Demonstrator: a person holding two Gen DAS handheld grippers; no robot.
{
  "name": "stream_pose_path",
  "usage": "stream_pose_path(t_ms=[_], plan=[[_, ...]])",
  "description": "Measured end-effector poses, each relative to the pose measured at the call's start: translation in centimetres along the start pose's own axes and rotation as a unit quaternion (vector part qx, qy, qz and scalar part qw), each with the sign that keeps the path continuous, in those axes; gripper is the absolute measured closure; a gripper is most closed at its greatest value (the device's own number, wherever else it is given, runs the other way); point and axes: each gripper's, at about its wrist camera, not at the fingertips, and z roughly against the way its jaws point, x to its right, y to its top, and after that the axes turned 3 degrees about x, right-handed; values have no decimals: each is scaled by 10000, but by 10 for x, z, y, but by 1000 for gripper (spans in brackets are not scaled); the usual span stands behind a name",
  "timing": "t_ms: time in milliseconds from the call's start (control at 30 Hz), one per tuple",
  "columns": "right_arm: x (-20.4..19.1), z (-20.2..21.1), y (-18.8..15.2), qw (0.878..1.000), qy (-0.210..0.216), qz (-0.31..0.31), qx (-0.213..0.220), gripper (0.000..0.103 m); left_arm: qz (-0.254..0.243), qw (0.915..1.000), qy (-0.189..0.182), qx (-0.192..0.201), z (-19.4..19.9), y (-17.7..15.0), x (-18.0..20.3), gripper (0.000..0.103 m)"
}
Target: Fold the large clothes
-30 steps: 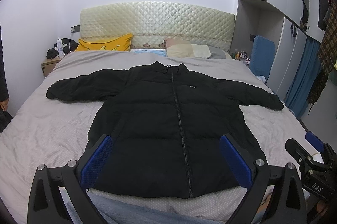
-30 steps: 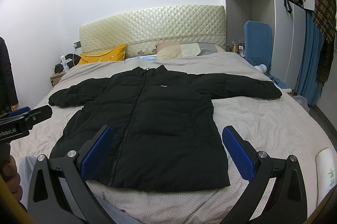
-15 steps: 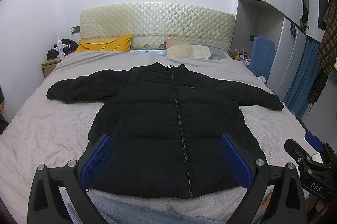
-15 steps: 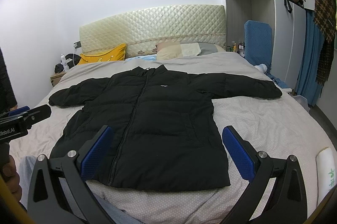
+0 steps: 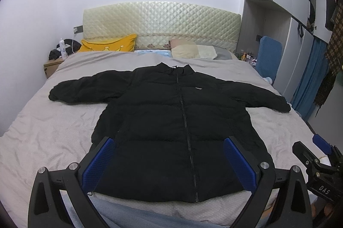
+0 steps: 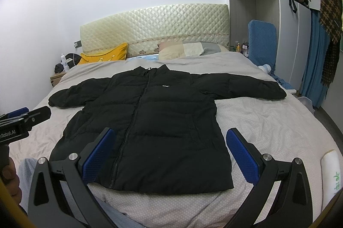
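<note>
The left gripper [image 5: 169,160] hangs with jaws wide apart over the near hem, holding nothing; the right gripper [image 6: 170,153] does likewise, just right of it. The black jacket [image 5: 175,131] lies flat and zipped on the grey bed [image 5: 53,131], sleeves spread left and right, collar far; a yellow pillow [image 5: 109,45] and headboard [image 5: 160,24] sit beyond.

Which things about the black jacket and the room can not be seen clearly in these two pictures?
- Black jacket: chest logo too small to read, both views.
- Jacket hem: partly covered by the open left gripper and right gripper.
- Nightstand items: small, dark.
- White object: cut off by the right-wrist edge.
</note>
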Motion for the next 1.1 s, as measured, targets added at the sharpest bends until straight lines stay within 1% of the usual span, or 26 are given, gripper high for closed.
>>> stream_pose_path(t_ms=[333,433,500,567,667,767,800,867,933,967,1067,1100], plan=[[7,-7,8,10000,11,-25,-61,0,3,10000,23,9,-6,6,-2,1],[14,-12,13,10000,22,-79,-33,0,42,9998,-71,156,-14,14,-1,1],[24,-18,20,9996,14,-269,54,0,45,9999,-51,105,-24,18,-2,1],[32,-20,27,9990,-20,-363,248,0,-52,9998,-94,180,-33,25,0,1],[43,-32,41,9984,-318,-288,361,0,-226,9994,10,268,-44,35,4,1],[55,-47,57,9974,-527,-205,438,0,-358,9986,-110,361,-58,49,8,1],[62,-55,64,9964,-662,-158,511,0,-388,9983,-167,395,-63,54,9,1],[74,-68,73,9949,-734,-161,678,0,-409,9977,-254,476,-77,60,8,1],[92,-86,80,9941,-685,-299,787,0,-425,9981,-270,359,-94,64,8,1],[102,-97,83,9933,-765,-394,773,0,-401,9982,-302,320,-102,65,8,1],[134,-125,84,9887,-1071,-767,717,0,-244,9978,-421,455,-122,62,7,1],[145,-134,84,9876,-1079,-894,713,0,-221,9977,-446,458,-128,59,7,1]])
